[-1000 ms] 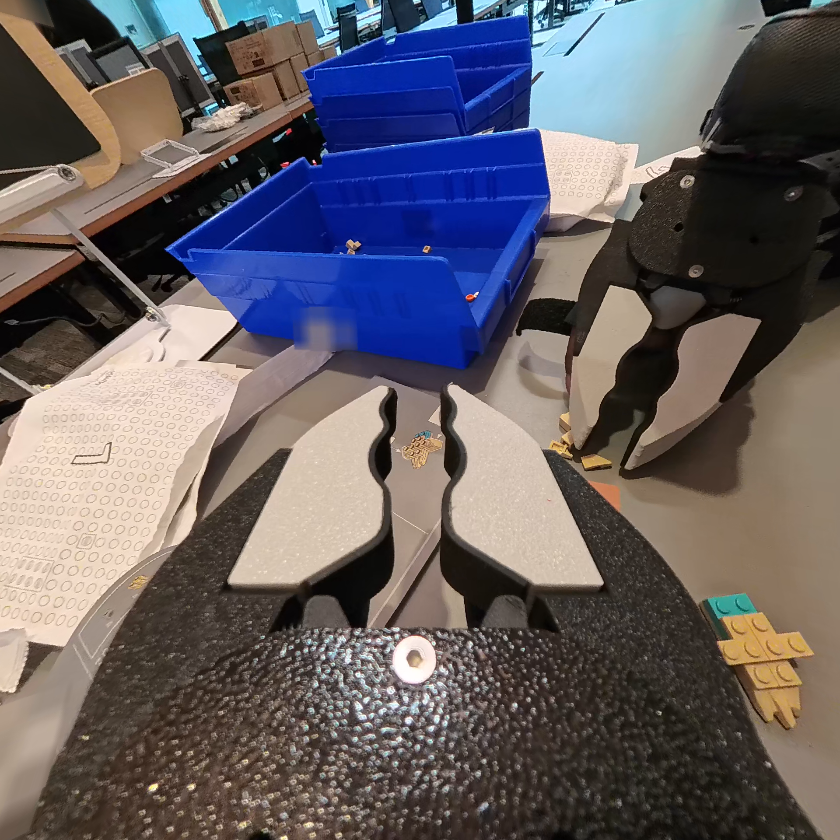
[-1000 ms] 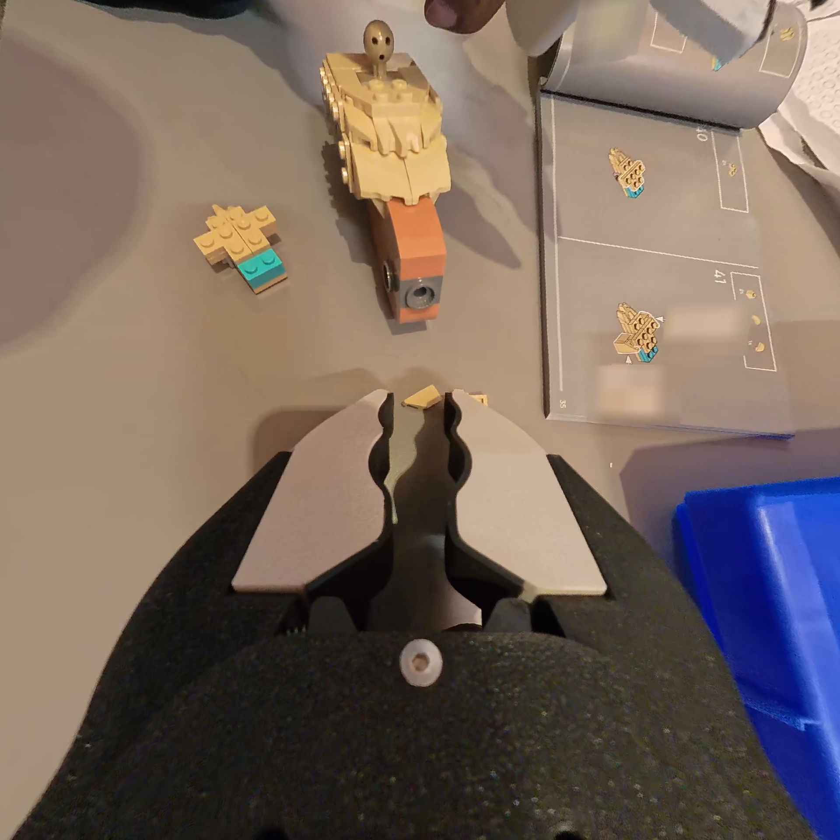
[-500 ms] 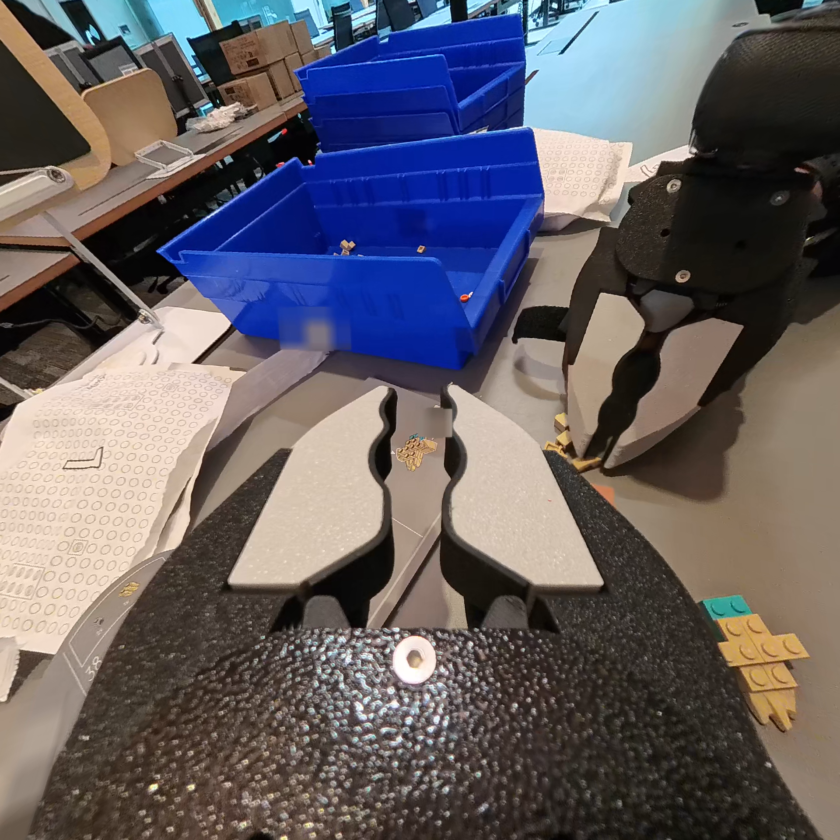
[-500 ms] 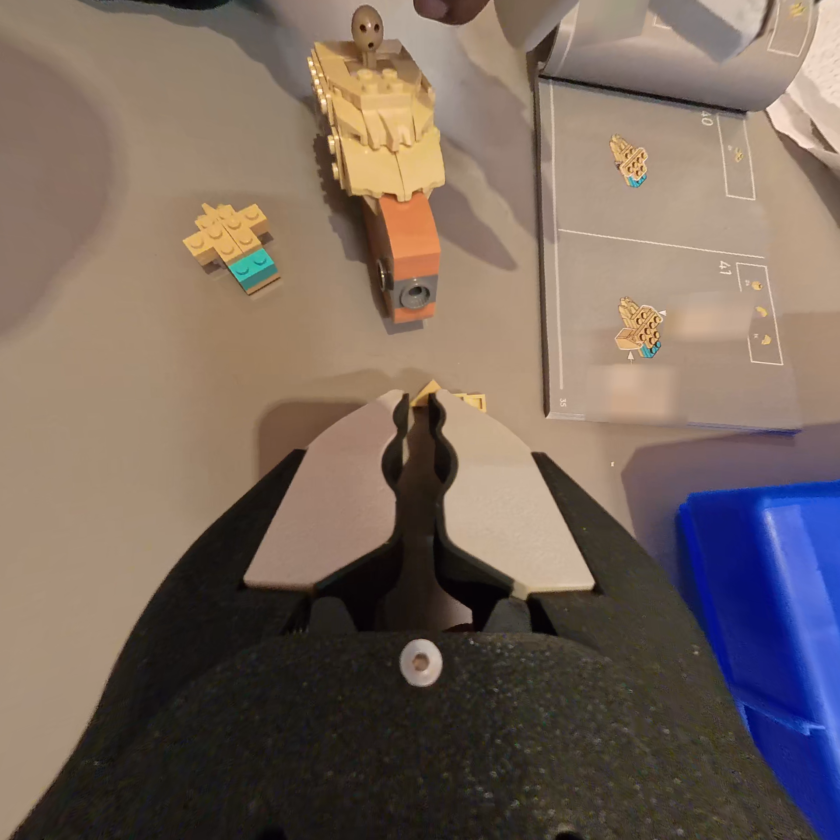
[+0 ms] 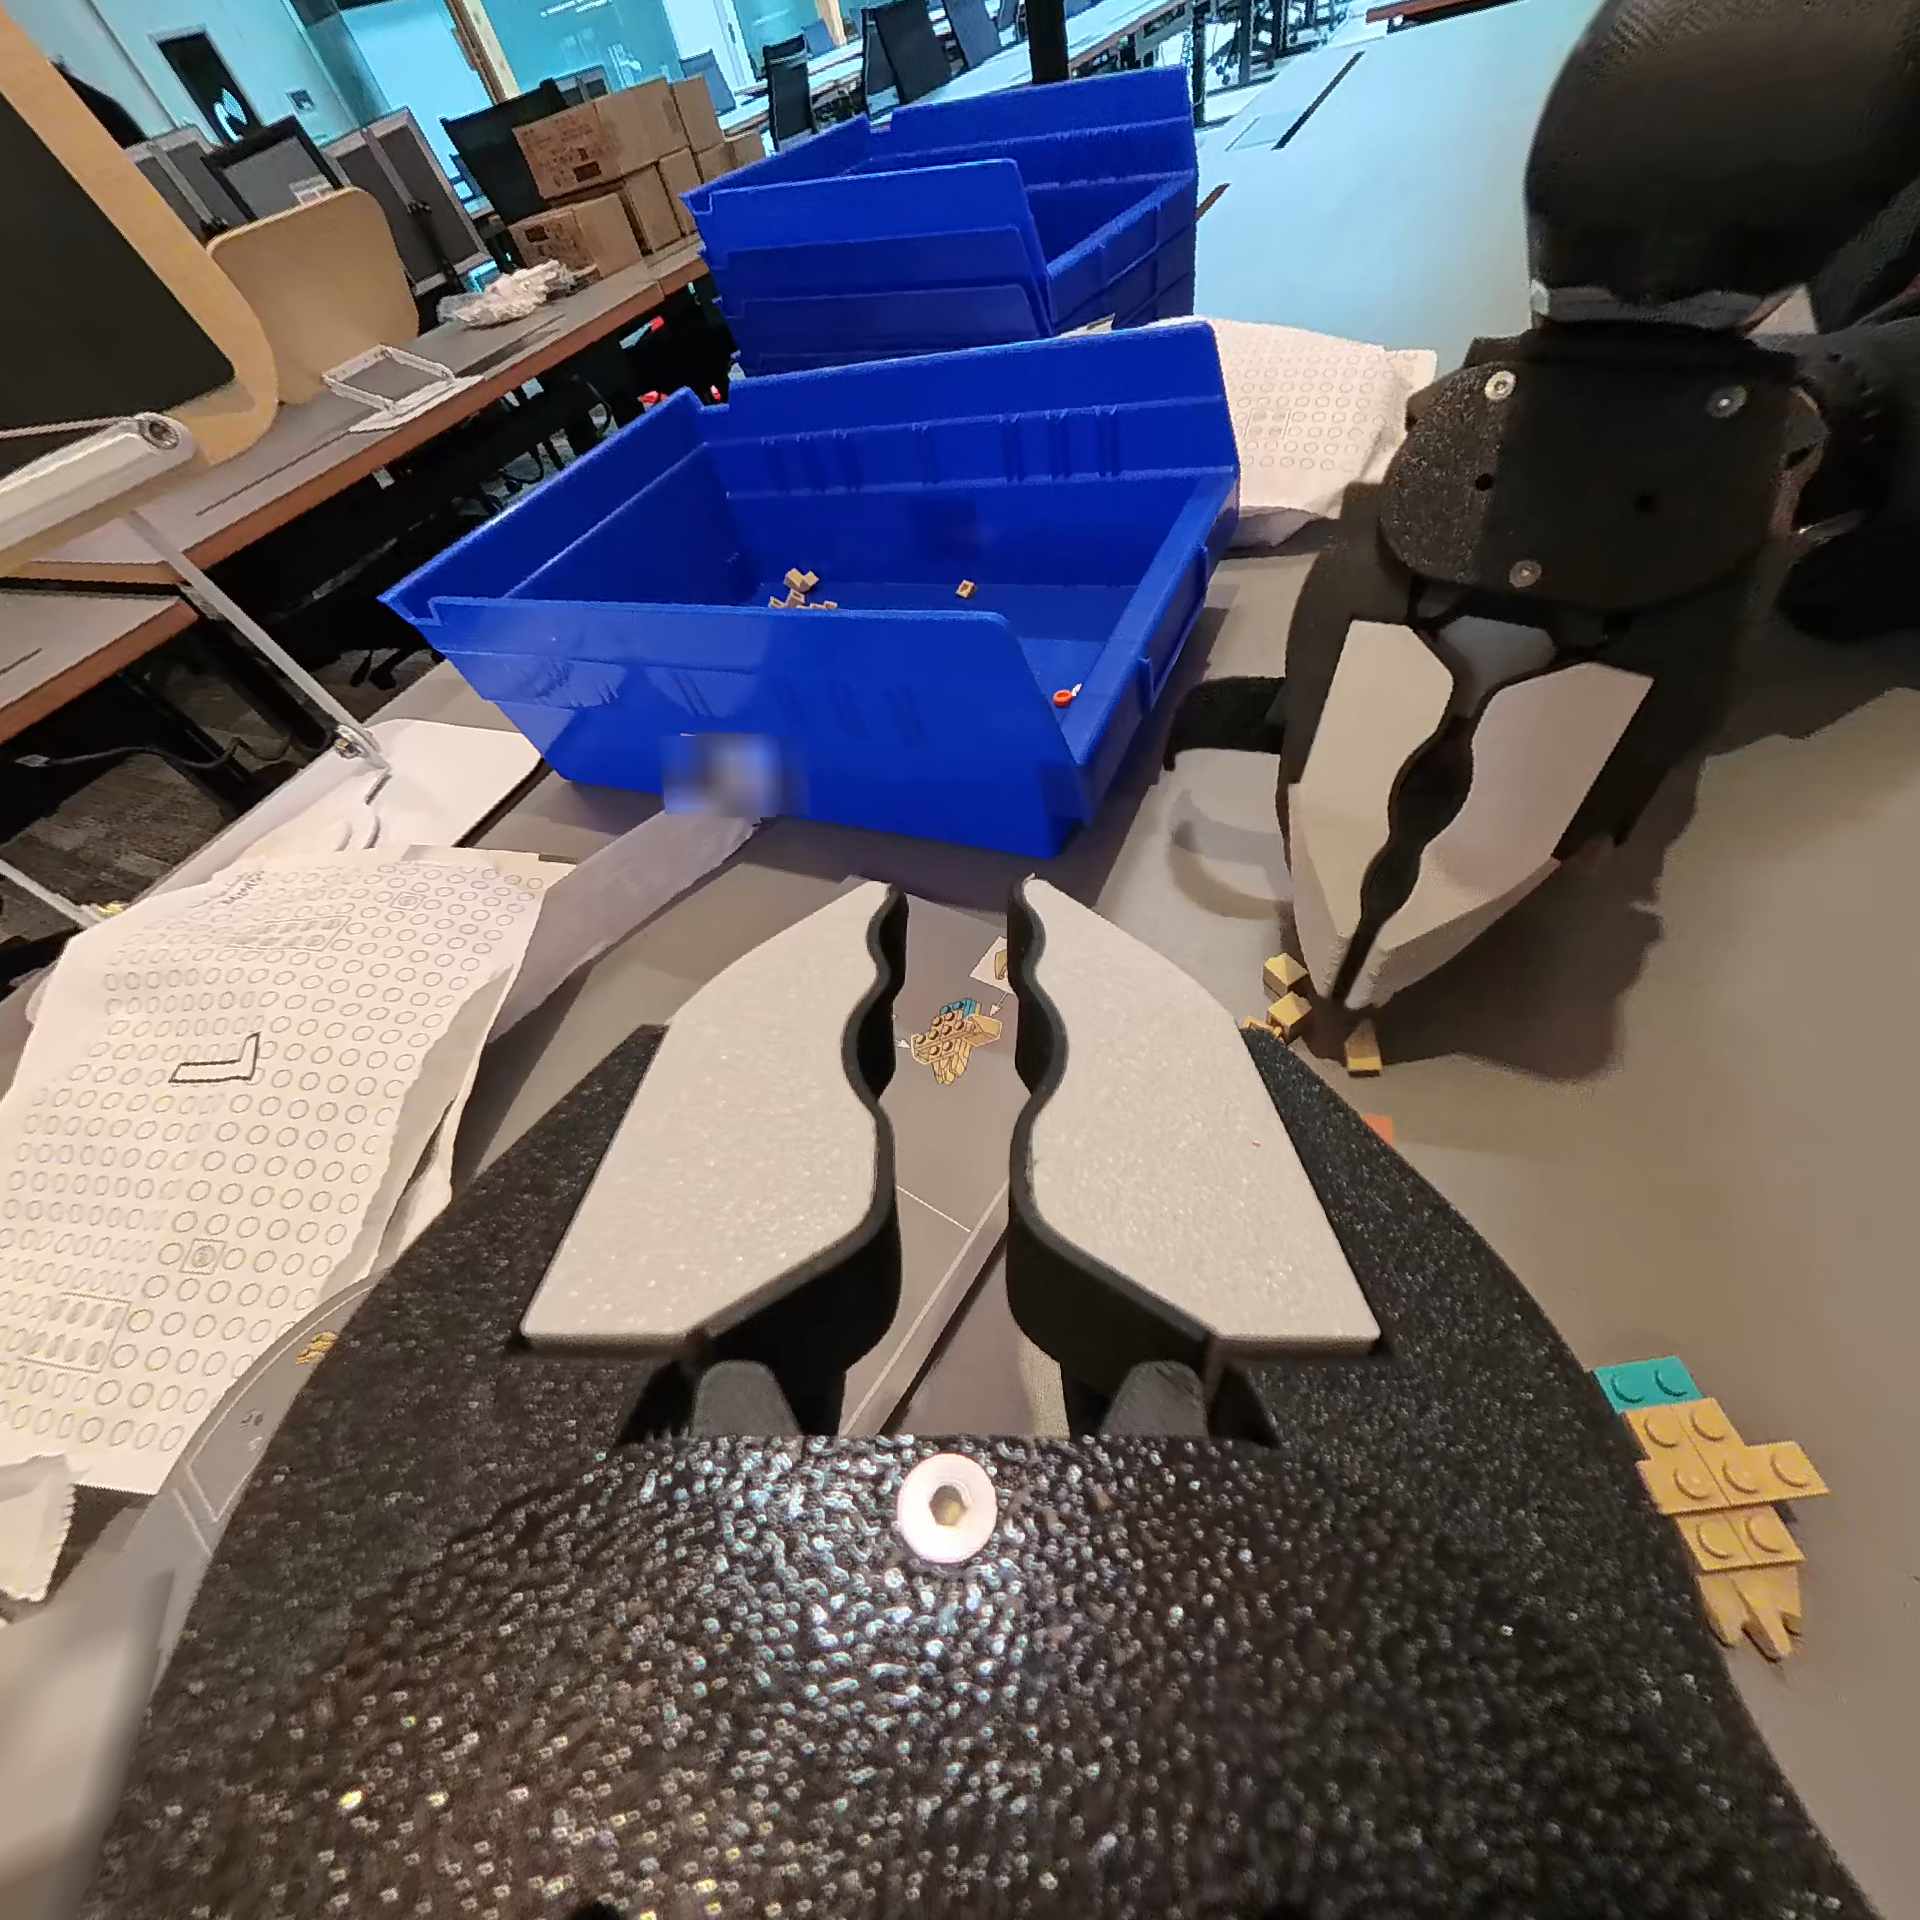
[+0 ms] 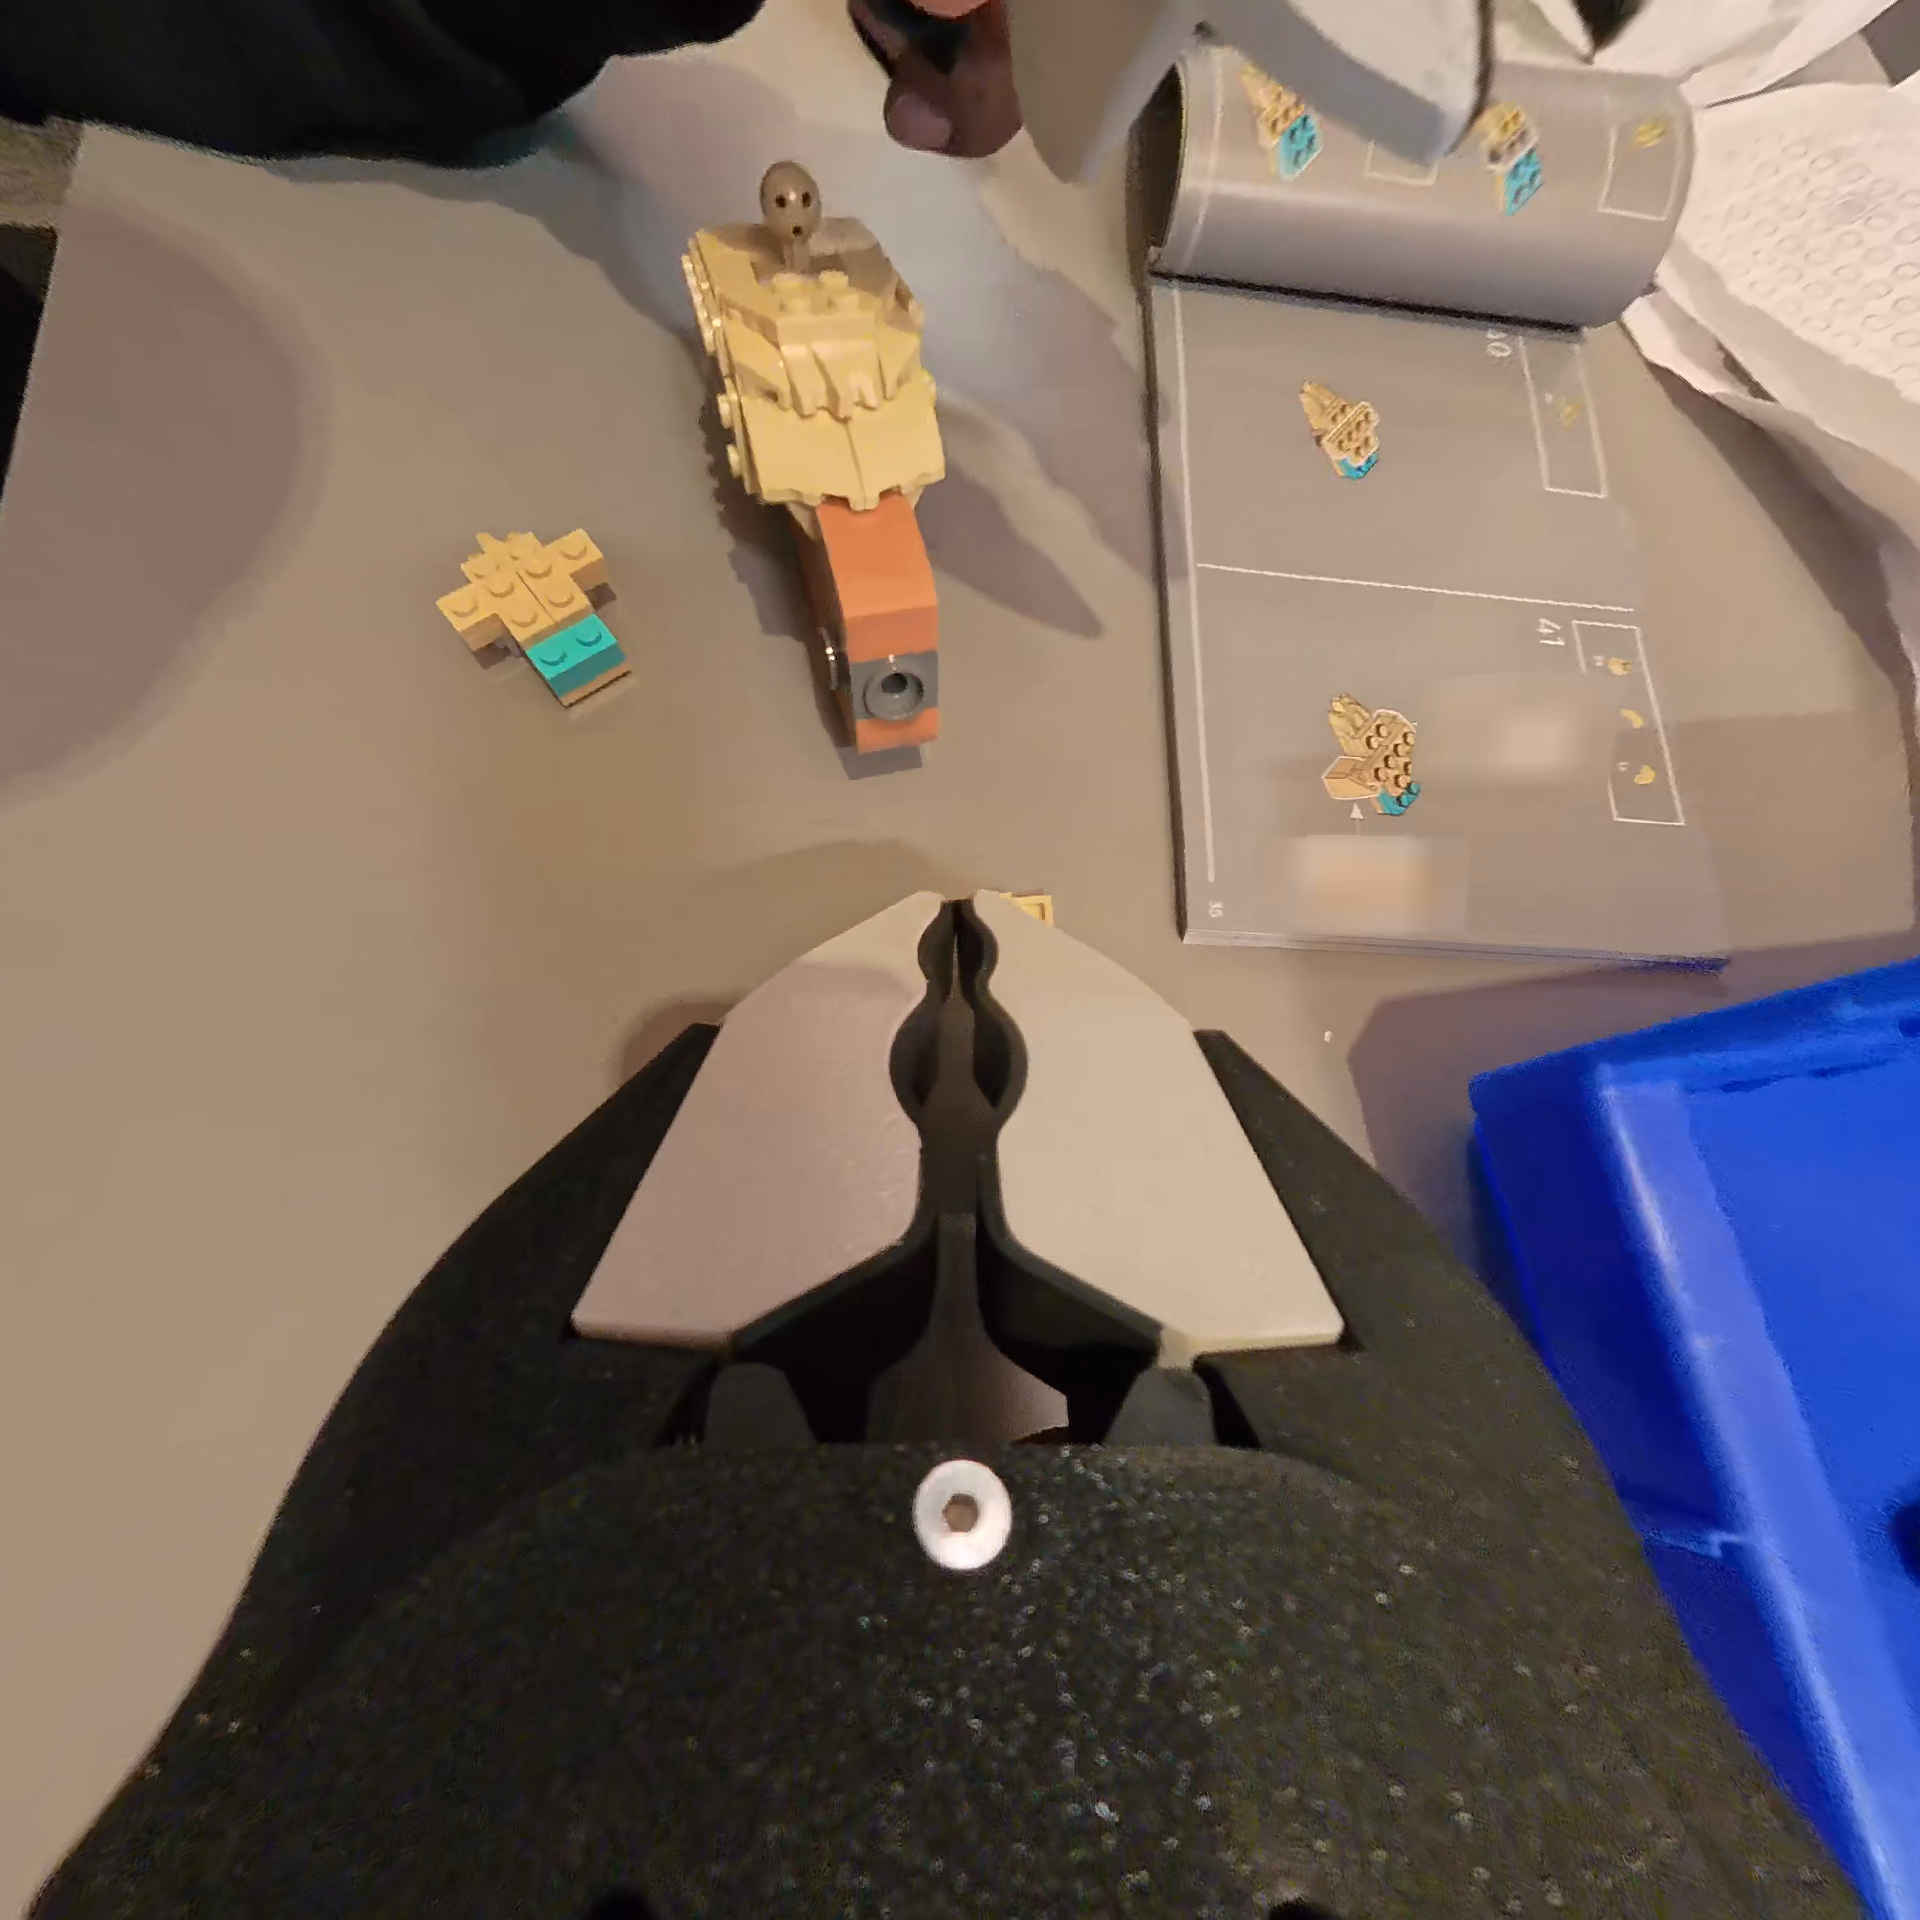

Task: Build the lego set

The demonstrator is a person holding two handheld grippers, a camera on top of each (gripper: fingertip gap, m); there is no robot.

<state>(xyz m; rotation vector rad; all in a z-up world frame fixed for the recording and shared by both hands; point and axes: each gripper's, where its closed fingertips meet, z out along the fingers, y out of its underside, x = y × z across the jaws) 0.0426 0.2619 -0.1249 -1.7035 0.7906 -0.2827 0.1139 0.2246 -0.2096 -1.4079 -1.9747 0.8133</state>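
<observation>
**A:** How do your jaws stand?

**B:** My right gripper (image 6: 956,906) points down at the table (image 6: 312,935), its jaws drawn together at the tips. A small tan piece (image 6: 1034,907) lies just beside the right tip, with more loose tan pieces (image 5: 1288,992) around it. I cannot tell whether one is pinched. My left gripper (image 5: 956,894) has its jaws apart with nothing between them, above an open booklet (image 6: 1403,623).

**A:** And further out?

**B:** Beyond the right tips lies a tan and orange brick model (image 6: 821,416). A small tan and teal assembly (image 6: 535,613) sits apart to its left. A blue bin (image 5: 831,727) stands past the booklet, and sheets printed with circles (image 5: 208,1091) lie to the left.

**A:** Any advice on handling?

**B:** Pieces this small likely skid on a smooth table, so I'd want the tips square on opposite faces.

**A:** Any writing?

**B:** The booklet has step drawings and numerals, which I leave unread. The patch on the bin's front is blurred.
</observation>
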